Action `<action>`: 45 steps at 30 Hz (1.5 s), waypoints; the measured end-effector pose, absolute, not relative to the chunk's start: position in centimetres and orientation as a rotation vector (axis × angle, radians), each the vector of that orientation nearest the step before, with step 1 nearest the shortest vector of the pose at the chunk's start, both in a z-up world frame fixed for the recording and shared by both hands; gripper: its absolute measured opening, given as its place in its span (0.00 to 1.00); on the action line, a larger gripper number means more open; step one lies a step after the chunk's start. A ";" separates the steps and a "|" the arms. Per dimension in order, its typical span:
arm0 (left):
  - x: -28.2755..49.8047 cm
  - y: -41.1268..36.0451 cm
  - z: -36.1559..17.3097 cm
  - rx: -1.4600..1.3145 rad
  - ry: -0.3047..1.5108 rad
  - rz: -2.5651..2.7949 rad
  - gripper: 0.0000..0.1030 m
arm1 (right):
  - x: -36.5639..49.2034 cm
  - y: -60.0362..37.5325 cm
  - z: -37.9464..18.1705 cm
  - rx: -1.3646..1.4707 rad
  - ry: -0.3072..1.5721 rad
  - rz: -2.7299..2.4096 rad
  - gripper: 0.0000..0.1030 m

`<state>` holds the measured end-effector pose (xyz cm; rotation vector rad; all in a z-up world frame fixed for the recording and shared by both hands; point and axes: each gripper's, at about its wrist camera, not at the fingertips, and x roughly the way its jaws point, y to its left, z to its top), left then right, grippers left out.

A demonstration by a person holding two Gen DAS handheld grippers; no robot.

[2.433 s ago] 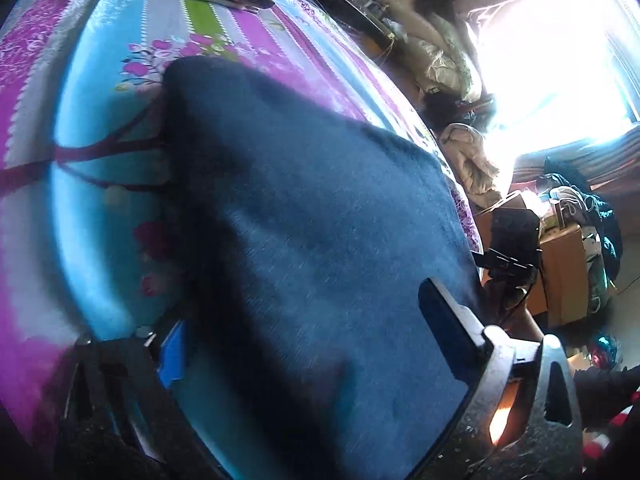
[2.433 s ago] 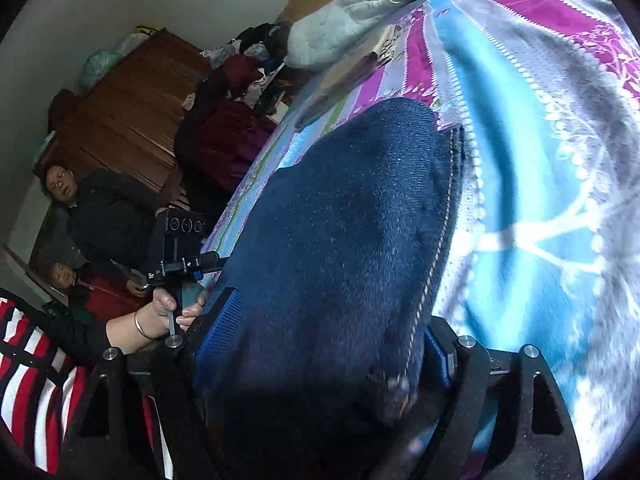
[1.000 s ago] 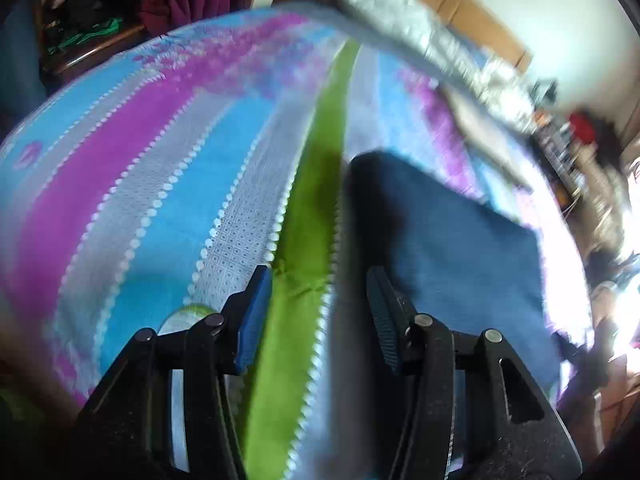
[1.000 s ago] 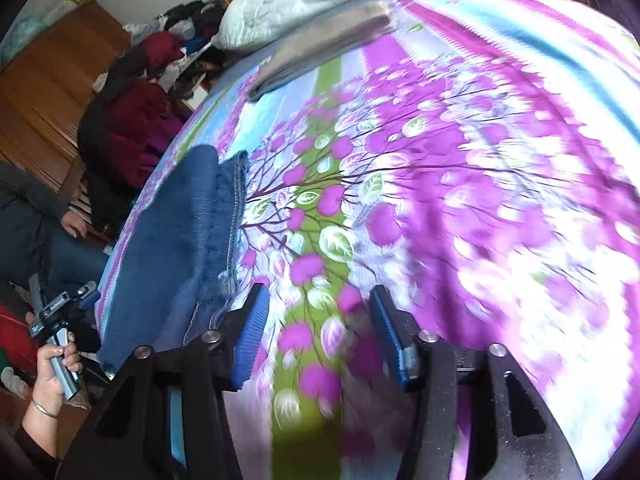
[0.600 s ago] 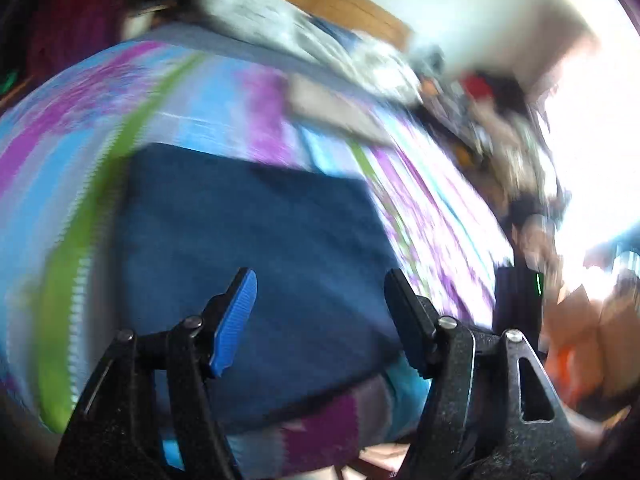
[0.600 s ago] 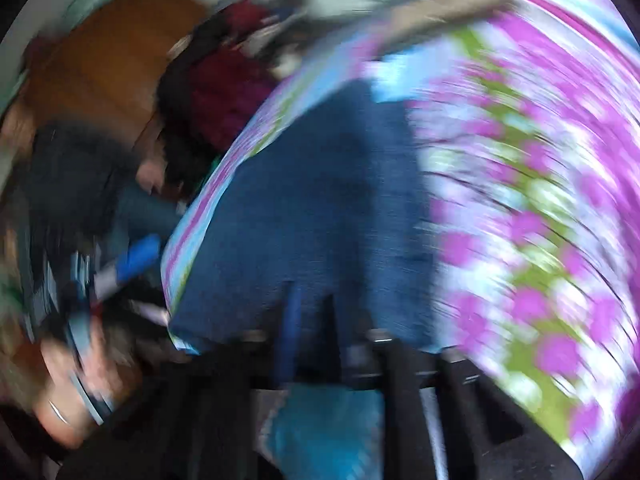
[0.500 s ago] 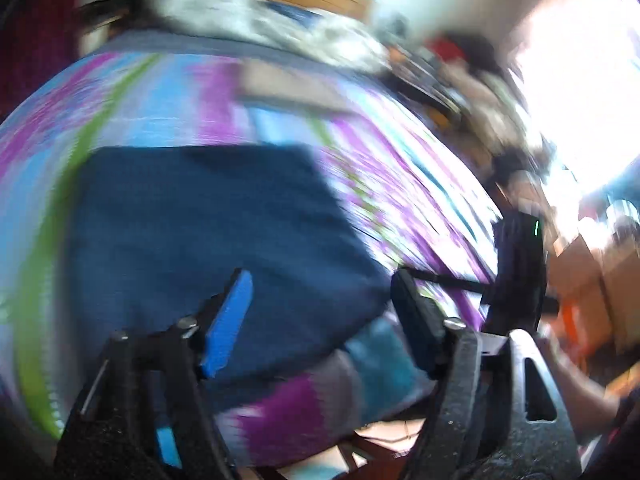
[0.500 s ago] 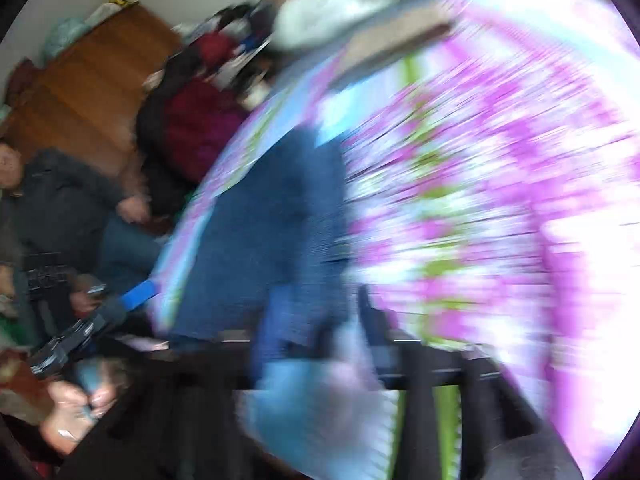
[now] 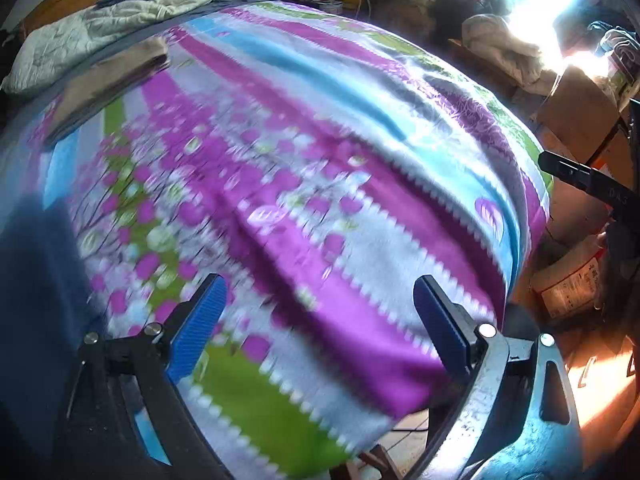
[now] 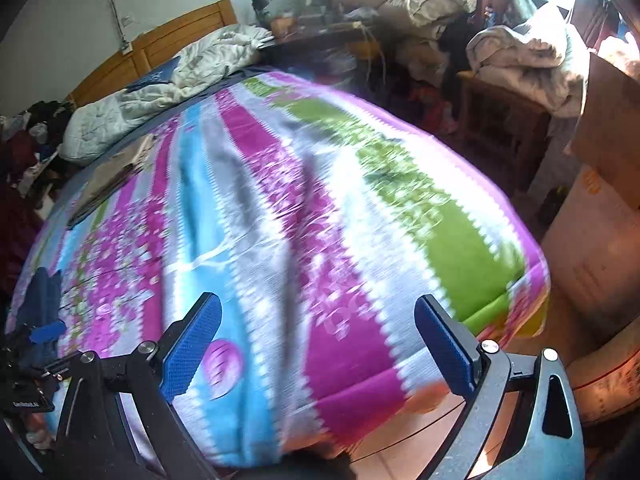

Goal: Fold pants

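Pants [image 9: 36, 300] show only as a dark blue mass at the left edge of the left wrist view, cut off by the frame and partly behind the gripper body, so their fold cannot be read. In the right wrist view the pants [image 10: 40, 300] are a small blue heap at the lower left, lying on the bed near its left edge, with the bottom of the heap hidden behind dark gear.

The left gripper [image 9: 320, 320] hangs over the bed with its blue-padded fingers [image 9: 196, 324] spread wide and nothing between them. The right gripper [image 10: 316, 340] is likewise wide open and empty, its fingers [image 10: 192, 344] over the striped cover.

The bed [image 9: 360, 208] fills the middle of both views; its cover of purple, blue, grey and green stripes is smeared by motion blur, and the flower pattern is hard to make out. A flat tan cloth [image 9: 108, 76] lies at the upper left of the bed, blurred. A rumpled pale quilt [image 10: 160, 84] sits beyond it against the wooden headboard [image 10: 160, 52]. At the right, boxes [image 10: 600, 208] and a pile of bedding [image 10: 520, 56] are partly washed out by window glare.
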<state>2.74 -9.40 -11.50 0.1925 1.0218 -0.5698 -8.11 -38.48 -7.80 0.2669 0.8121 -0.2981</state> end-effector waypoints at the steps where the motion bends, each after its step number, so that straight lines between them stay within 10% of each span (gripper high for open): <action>1: 4.4 -12.0 -11.4 0.199 1.005 -0.565 0.92 | -7.2 -40.4 -8.0 0.235 0.819 -0.335 1.00; 12: 18.9 -27.8 -12.2 0.048 0.999 -0.273 0.92 | 8.7 -49.7 -10.4 0.166 0.877 -0.366 1.00; 25: 22.7 -29.3 -15.2 0.046 0.905 -0.194 0.98 | 15.1 -48.8 -16.1 0.124 0.924 -0.343 1.00; 45: 10.9 7.3 7.8 -0.018 0.564 -0.291 1.00 | 8.5 -7.0 4.4 -0.207 0.682 -0.277 1.00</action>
